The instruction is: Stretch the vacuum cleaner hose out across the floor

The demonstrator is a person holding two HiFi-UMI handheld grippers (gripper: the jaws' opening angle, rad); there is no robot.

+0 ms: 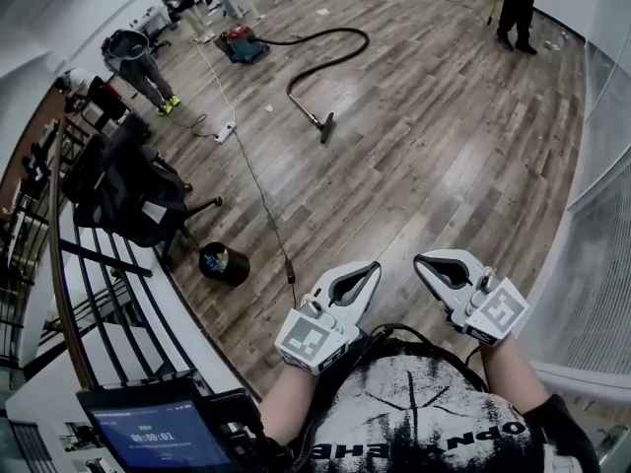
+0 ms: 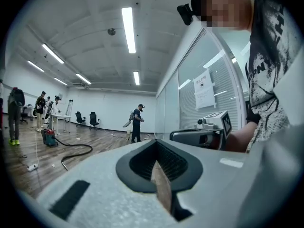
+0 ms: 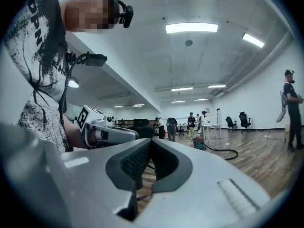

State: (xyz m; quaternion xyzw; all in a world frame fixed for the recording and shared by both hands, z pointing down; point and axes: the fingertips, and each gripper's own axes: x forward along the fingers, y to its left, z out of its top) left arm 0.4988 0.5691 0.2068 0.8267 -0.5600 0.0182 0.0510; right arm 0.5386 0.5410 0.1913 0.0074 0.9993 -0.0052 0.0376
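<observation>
Nearest: L tool (image 1: 373, 266) and R tool (image 1: 419, 259), level in front of the chest, side by side. Both clenched, nothing between the jaws, so both empty.

Just beyond, on the wood floor (image 1: 444, 166): black bin (image 1: 224, 263) at left, and a thin cable (image 1: 266, 210) running off to a power strip (image 1: 225, 133). Not the task's thing; prob. best stepped over.

Further out, well apart from both tools: floor nozzle (image 1: 326, 126), then the wand (image 1: 308, 108), then the black hose (image 1: 325, 33) looping back in a wide curve to the vacuum body (image 1: 242, 43) at far left. Hose is bent, not stretched; task not begun.

Handling, as a guess: hose prob. light, ribbed and springy; it bends easily but wants to curl back. Wand rigid. Body heavier and may roll if tugged hard.

Best hold prob. the wand near where it meets the hose, or the hose end itself: looks narrow enough for the jaws, and the ribs give grip. Pull low, away from the body.

A person (image 1: 517, 8) stands at far right, clear of the hose.
</observation>
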